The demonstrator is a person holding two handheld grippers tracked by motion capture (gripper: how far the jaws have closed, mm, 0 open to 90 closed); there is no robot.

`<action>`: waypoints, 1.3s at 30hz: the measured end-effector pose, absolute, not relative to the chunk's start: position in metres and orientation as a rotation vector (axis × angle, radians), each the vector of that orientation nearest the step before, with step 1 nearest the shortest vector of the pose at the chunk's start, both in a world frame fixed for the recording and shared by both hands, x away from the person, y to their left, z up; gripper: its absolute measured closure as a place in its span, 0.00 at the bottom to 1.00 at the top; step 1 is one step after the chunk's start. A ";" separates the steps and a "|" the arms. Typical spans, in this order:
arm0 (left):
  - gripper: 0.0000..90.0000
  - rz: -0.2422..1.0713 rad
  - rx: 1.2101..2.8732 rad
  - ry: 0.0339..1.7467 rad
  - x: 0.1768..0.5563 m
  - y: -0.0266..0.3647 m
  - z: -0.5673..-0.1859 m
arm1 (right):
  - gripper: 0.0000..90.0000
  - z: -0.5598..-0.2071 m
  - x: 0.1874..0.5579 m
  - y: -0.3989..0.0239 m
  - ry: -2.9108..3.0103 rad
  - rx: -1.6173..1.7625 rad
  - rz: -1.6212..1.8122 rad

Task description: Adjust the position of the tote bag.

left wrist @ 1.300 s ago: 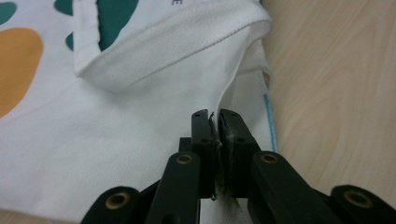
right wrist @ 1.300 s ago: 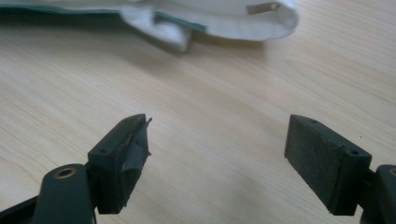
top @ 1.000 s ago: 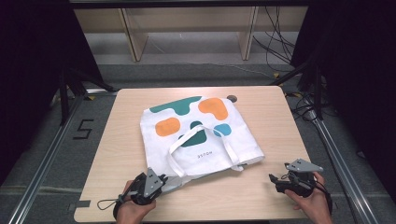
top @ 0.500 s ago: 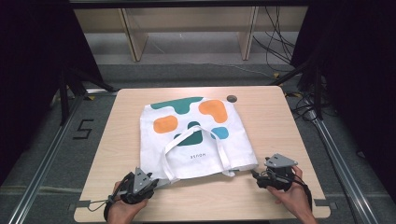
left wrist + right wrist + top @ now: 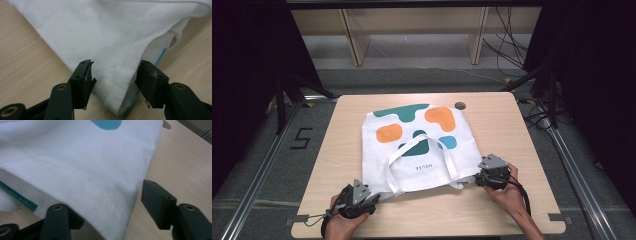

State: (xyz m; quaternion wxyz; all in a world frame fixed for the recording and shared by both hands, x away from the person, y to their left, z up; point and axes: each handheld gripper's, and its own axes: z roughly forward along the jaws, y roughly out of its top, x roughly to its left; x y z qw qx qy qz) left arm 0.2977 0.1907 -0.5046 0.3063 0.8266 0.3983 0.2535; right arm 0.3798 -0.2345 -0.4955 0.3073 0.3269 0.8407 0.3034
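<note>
Both grippers have closed in on the white tote bag (image 5: 412,150) since the earlier frames: the right gripper (image 5: 482,176) has slid in from the near right of the table to the bag's near right corner, and the left gripper (image 5: 374,198) now sits at the near left corner. Left jaws have just been opening, and in the left gripper view they stand spread on either side of the corner tip, pads clear of the cloth. Right jaws have just been closing; in the right gripper view the bag's hemmed corner lies between them, the right-hand pad still apart from the fabric, the other jaw partly hidden under the cloth, so no pinch can be made out.

Small grey lettering is printed on the bag below its teal, orange and blue blotches, too small to read. A white handle (image 5: 419,157) loops across the print. Flat on the light wooden table (image 5: 512,125), the bag lies near its middle. Teal stitching edges the inner seam beside each corner.
</note>
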 end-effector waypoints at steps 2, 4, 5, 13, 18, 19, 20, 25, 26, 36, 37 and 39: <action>0.52 0.668 2.193 1.057 0.301 0.192 -0.503 | 0.57 -0.498 0.383 -0.233 2.233 0.870 0.783; 0.55 0.682 2.182 1.057 0.306 0.191 -0.503 | 0.69 -0.500 0.386 -0.234 2.247 0.828 0.729; 0.63 0.668 2.208 1.007 0.309 0.193 -0.501 | 0.78 -0.501 0.387 -0.237 2.262 0.836 0.717; 0.88 0.702 2.261 0.899 0.314 0.191 -0.497 | 0.87 -0.498 0.365 -0.242 2.336 0.872 0.780; 0.89 0.680 2.240 0.802 0.314 0.186 -0.497 | 0.87 -0.488 0.327 -0.255 2.329 0.871 0.811; 0.88 0.656 2.235 0.826 0.310 0.178 -0.498 | 0.87 -0.487 0.307 -0.262 2.298 0.910 0.817; 0.88 0.656 2.235 0.826 0.310 0.178 -0.498 | 0.86 -0.488 0.302 -0.265 2.301 0.901 0.807; 0.83 0.651 2.234 0.816 0.308 0.172 -0.499 | 0.84 -0.488 0.289 -0.274 2.288 0.917 0.834; 0.80 0.644 2.232 0.828 0.309 0.173 -0.500 | 0.81 -0.488 0.290 -0.274 2.271 0.940 0.866; 0.63 0.652 2.228 0.849 0.314 0.175 -0.501 | 0.64 -0.489 0.298 -0.270 2.259 0.900 0.901; 0.62 0.656 2.227 0.850 0.315 0.175 -0.501 | 0.63 -0.489 0.298 -0.269 2.249 0.905 0.909; 0.62 0.655 2.220 0.850 0.315 0.174 -0.501 | 0.62 -0.488 0.298 -0.268 2.251 0.914 0.908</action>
